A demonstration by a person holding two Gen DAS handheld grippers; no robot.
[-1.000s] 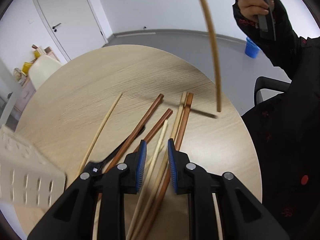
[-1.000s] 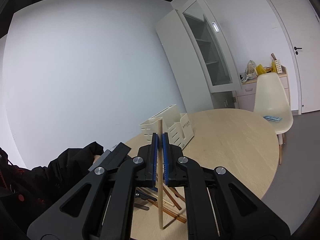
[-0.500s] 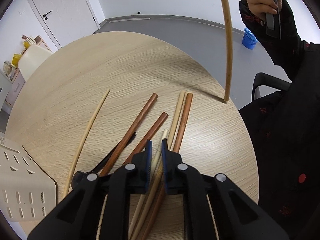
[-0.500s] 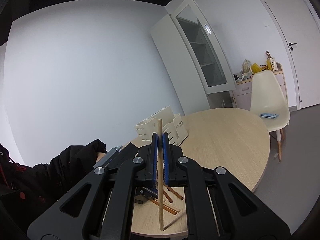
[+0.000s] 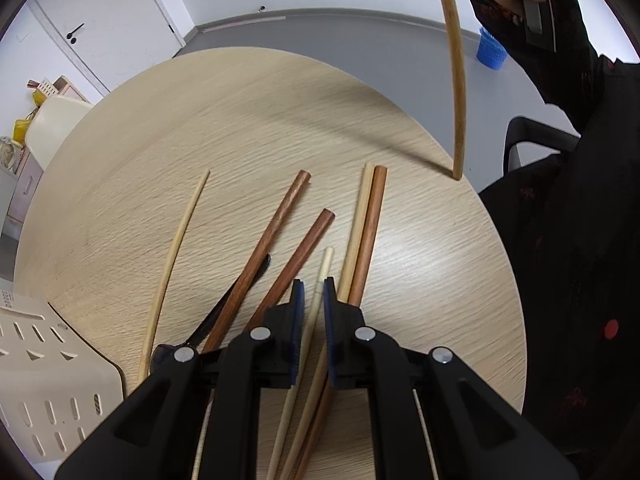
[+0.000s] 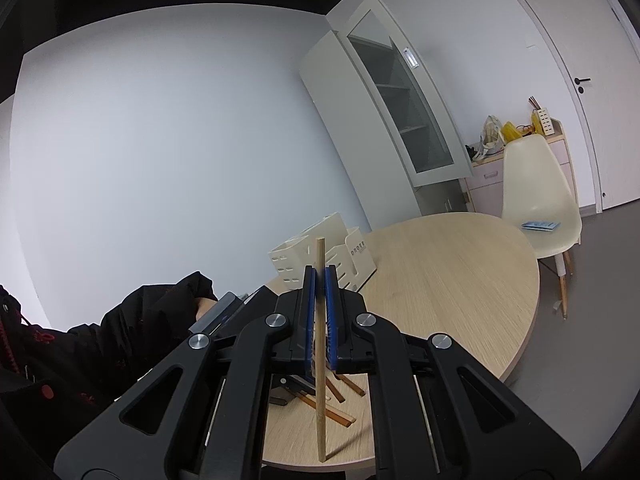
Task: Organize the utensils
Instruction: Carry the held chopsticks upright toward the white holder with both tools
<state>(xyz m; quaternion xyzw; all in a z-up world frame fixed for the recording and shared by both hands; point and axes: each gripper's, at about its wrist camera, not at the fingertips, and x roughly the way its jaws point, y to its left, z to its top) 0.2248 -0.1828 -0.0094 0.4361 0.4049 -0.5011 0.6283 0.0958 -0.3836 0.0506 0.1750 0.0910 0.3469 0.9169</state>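
The pale chopstick [image 5: 320, 292] lies in the lower middle of the left wrist view, among 6 other sticks spread like a fan on the round wooden table [image 5: 248, 120]: a thin light stick [image 5: 176, 248] to the left, 2 dark brown chopsticks [image 5: 276, 224] in the centre, and a light one touching a reddish one [image 5: 370, 236] to the right. A black utensil [image 5: 240, 292] lies partly under the brown ones. The left gripper [image 5: 312, 286] points steeply down at the table, and its jaws have just been closing — the pale chopstick is between the blue pads, but I cannot tell if they already press on it. At the lower left edge of this view is a corner of the cream utensil holder [image 5: 48, 368]. In the right wrist view, the right gripper [image 6: 320, 274] is clamped on a bamboo chopstick [image 6: 321, 392], which stands upright with its lower tip on the table near the front edge. The holder [image 6: 320, 256] stands behind it, in the middle of the frame. Further out — a cream chair [image 6: 536, 204] on the right, a tall white cabinet [image 6: 384, 92] with a glass door, and a dark sleeve [image 6: 132, 320] at the lower left.
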